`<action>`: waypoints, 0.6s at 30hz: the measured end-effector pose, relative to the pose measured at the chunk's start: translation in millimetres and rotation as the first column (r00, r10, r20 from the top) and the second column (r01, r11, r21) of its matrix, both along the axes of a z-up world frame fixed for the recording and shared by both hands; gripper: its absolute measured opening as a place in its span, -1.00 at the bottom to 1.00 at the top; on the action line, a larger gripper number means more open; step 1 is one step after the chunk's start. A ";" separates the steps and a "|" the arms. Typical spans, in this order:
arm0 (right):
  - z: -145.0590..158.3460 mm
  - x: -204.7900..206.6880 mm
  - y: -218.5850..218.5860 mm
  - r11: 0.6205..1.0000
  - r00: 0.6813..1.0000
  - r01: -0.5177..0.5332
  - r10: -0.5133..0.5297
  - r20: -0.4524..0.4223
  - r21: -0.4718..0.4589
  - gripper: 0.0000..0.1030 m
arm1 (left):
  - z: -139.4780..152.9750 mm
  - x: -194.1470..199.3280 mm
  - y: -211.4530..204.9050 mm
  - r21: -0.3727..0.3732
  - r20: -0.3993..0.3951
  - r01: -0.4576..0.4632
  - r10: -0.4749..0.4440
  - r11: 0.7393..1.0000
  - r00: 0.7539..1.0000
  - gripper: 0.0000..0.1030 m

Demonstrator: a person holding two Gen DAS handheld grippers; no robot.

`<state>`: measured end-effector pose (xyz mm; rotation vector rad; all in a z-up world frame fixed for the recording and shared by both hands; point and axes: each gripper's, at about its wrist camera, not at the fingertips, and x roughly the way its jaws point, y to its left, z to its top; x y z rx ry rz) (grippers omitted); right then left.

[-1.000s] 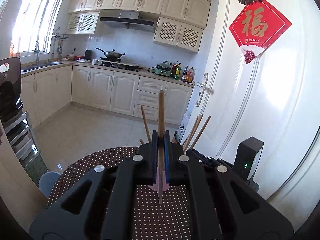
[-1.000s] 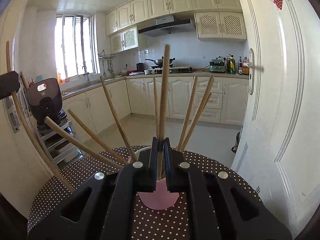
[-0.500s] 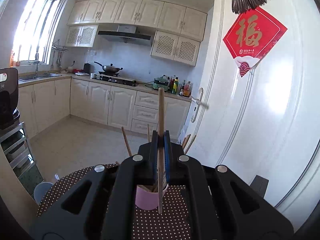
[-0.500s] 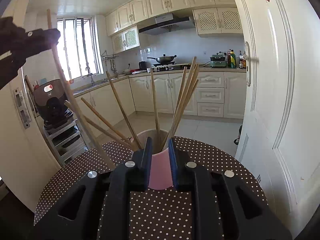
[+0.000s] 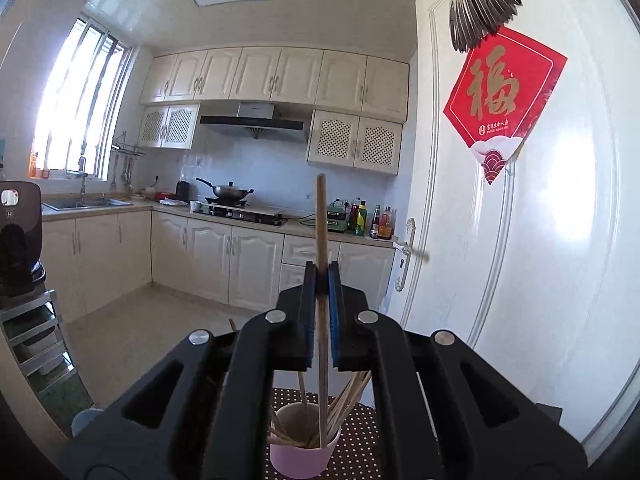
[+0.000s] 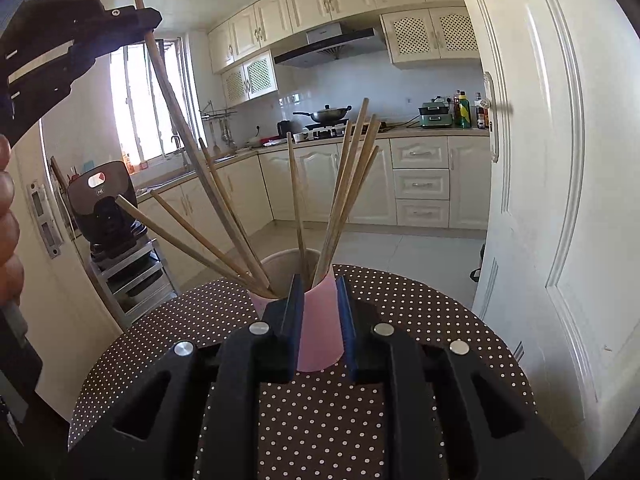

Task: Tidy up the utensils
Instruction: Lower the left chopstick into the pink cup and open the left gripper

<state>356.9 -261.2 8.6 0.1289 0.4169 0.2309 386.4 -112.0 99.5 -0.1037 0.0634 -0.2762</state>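
A pink cup (image 6: pixel 320 320) stands on the brown dotted table (image 6: pixel 420 320) with several wooden chopsticks (image 6: pixel 352 184) fanned out of it. My left gripper (image 5: pixel 320 276) is shut on one more chopstick (image 5: pixel 321 220), held upright with its lower end inside the cup (image 5: pixel 304 456). In the right wrist view the left gripper (image 6: pixel 140 20) sits high at the top left, and its chopstick (image 6: pixel 180 120) slants down into the cup. My right gripper (image 6: pixel 319 282) is just in front of the cup, open a little. Nothing lies between its pads.
A white door (image 6: pixel 560 200) stands close on the right of the table. A black appliance (image 6: pixel 104 200) sits on a metal rack to the left. A hand (image 6: pixel 6 208) shows at the left edge. Kitchen cabinets (image 6: pixel 420 184) line the far wall.
My left gripper carried its chopstick over the cup, and the lower end now sits inside. My right gripper let go of its chopstick, opened slightly and drew back from the cup.
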 end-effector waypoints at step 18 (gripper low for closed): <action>-4.6 7.7 -8.6 1.000 1.000 0.001 -0.001 -0.008 0.018 -0.69 | -14.5 13.1 -19.6 0.036 0.106 -0.037 0.033 0.999 0.994 -0.88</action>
